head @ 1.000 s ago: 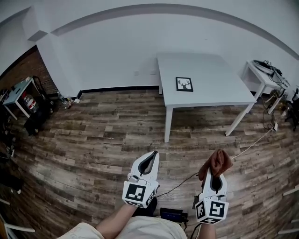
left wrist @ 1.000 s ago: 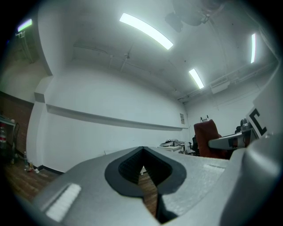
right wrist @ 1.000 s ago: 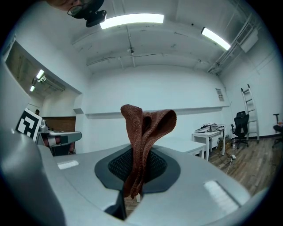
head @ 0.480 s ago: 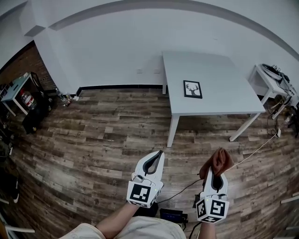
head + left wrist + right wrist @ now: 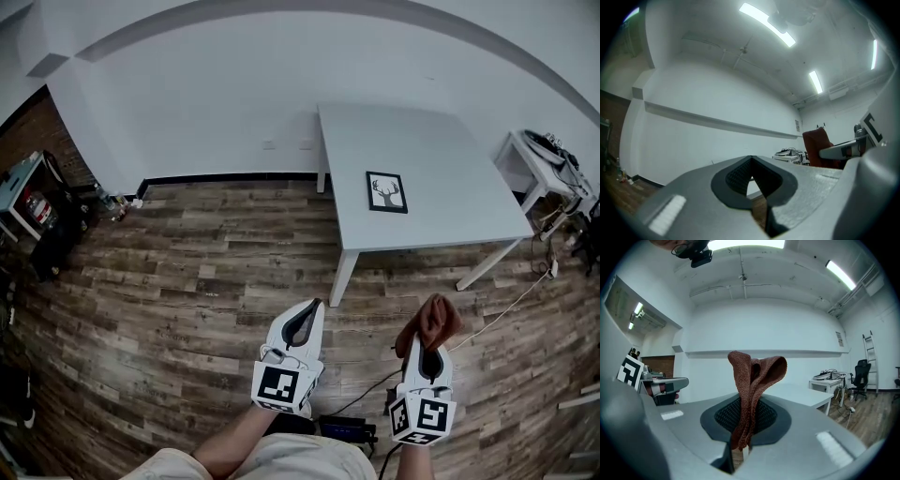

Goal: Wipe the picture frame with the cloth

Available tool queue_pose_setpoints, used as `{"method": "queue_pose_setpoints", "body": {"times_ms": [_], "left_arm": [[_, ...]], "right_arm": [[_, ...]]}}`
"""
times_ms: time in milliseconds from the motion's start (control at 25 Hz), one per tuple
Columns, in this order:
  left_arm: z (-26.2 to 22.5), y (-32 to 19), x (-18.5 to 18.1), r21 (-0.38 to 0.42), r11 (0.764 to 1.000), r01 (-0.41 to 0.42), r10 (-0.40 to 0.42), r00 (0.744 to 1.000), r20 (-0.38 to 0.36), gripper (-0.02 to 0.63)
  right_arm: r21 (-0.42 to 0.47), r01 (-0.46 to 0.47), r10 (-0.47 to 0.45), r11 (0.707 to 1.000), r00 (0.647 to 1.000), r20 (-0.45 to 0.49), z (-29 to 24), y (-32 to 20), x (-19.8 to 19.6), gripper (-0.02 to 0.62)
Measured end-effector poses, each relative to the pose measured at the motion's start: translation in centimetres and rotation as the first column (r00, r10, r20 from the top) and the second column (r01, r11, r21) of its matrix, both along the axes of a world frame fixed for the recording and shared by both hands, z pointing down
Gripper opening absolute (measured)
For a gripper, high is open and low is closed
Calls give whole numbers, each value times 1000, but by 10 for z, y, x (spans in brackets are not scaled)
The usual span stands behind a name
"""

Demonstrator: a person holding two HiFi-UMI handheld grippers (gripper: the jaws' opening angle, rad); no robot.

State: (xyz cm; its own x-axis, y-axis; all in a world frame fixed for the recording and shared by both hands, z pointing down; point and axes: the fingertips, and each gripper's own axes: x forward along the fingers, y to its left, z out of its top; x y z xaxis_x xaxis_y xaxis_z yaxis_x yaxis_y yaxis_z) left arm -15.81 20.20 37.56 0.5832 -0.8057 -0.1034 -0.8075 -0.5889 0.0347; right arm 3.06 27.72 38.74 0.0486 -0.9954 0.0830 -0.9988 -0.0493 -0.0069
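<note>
Right gripper [image 5: 740,450]: its jaws are pressed tight on the brown cloth [image 5: 754,376], and the cloth sticks up out of them in a floppy fold.
Left gripper [image 5: 309,309]: its jaws are pressed together at the tips with nothing in them. It is held low, just to the left of the other gripper.
Wall [image 5: 216,94]: white and plain, running along the back of the room.
Floor [image 5: 187,272]: wood planks in brown and grey, right under both grippers.
Table [image 5: 431,141]: white, with thin legs, standing against the wall. It is well apart from the grippers, ahead and a bit to the right.
Small table [image 5: 534,155]: white too, off at the right edge, with some dark stuff on top that is too small to tell.
Picture frame [image 5: 386,192]: black, lying flat on the table near its front edge, with a deer head picture in it. Neither gripper touches it.
Cable [image 5: 502,302]: a thin line on the floor, near the table's right leg.
</note>
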Motion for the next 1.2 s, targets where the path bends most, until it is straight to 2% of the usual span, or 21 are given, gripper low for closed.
{"method": "queue_pose_setpoints", "body": {"times_ms": [480,600,760,1200], "left_arm": [[-6,-62,19,-12,1000,-20,20,1000,-9,0],[-4,-76,32,-29,999,-21,21,1000,5,0],[-7,-101,51,-4,1000,-13,13,1000,-1,0],[-15,-164,111,-16,1000,12,-12,1000,4,0]], "right_arm": [[-2,-19,19,1000,1000,3,-3,-59,15,60],[-3,-17,17,1000,1000,10,2,-76,28,60],[-9,-2,2,1000,1000,13,3,-102,48,60],[-27,52,-51,998,999,18,1,-175,102,60]]}}
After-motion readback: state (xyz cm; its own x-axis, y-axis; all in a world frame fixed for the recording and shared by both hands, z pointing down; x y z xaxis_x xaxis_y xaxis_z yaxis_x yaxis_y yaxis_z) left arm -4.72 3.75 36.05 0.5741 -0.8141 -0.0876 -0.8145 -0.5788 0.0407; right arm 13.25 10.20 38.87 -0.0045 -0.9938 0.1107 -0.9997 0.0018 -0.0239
